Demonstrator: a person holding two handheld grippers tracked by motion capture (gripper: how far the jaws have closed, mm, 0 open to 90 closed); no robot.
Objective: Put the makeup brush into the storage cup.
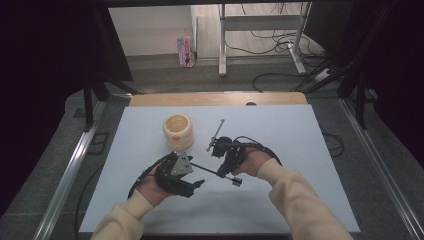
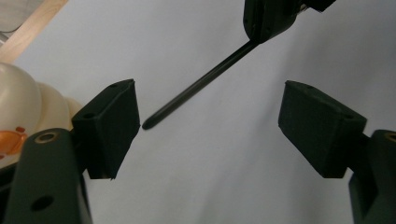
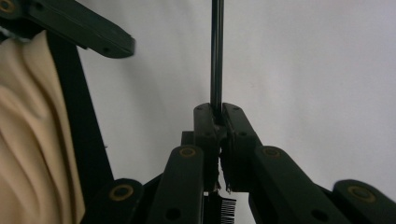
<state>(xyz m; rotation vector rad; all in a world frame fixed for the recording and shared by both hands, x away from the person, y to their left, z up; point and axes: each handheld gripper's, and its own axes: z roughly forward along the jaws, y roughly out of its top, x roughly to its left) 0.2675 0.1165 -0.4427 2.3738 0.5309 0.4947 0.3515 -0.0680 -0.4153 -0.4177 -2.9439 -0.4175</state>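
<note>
High view: two hands in cream sleeves over a white counter [image 1: 280, 130], each with a hand-held gripper. Right hand-held gripper [image 1: 221, 170] is clamped on a thin black rod [image 1: 205, 168], which runs level toward the left hand-held gripper [image 1: 196, 184]. The rod's free end sits near the left one's grey plate. Cup [image 1: 178, 131], cream with an orange mark, stands upright on the counter just beyond the left hand, apart from both grippers. A thin metal stick [image 1: 217, 131] pokes up from behind the right hand. Left gripper view: jaws stand fairly wide, nothing pinched; the rod [image 2: 196, 88] comes in from the top, its tip in the gap close to the left pad [image 2: 114, 128], contact unclear. The other pad [image 2: 317, 126] is well apart from it. Cup [image 2: 23, 107] at the left edge, white counter [image 2: 224, 177] below. Right gripper view: jaws shut tight on the rod [image 3: 216, 51], which goes straight up out of the grip over the counter [image 3: 317, 70]; cream sleeve [image 3: 28, 140] at left; the comb-like bit under the jaws is too small to tell.
</note>
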